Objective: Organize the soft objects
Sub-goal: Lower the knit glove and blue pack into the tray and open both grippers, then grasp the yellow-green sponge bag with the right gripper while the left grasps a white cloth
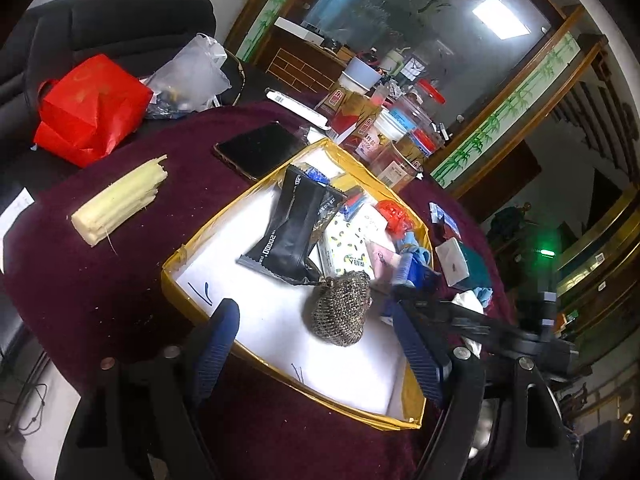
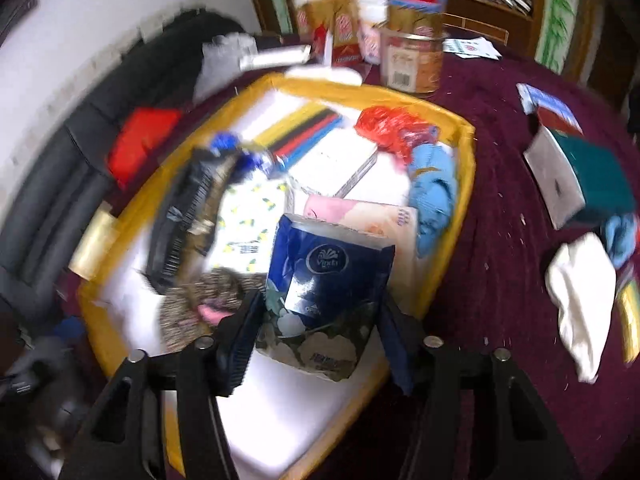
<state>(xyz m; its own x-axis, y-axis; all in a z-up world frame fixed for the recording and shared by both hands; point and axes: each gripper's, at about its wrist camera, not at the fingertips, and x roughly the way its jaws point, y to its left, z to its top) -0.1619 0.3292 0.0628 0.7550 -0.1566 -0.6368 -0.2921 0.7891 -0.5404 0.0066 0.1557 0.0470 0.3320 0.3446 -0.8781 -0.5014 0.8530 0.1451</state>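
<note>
A shallow yellow-rimmed tray [image 1: 208, 220] with a white floor sits on the maroon table. In it lie a black snack packet [image 1: 294, 226], a lemon-print tissue pack [image 1: 348, 248], a brown knitted pouch [image 1: 340, 312], a red bag [image 1: 394, 212] and blue cloth. My left gripper [image 1: 316, 344] is open and empty above the tray's near end, the pouch between its fingers. My right gripper [image 2: 316, 332] is shut on a dark blue tissue pack [image 2: 324, 276] held over the tray [image 2: 466, 200]. The pouch [image 2: 192, 304] lies left of it.
On the table outside the tray lie a phone [image 1: 260, 148], a pale stalk bundle [image 1: 120, 200], a red bag [image 1: 88, 108], a white cloth [image 2: 580, 300], a teal box [image 2: 596, 176] and blue cloth. Jars and boxes [image 2: 412, 40] crowd the far edge.
</note>
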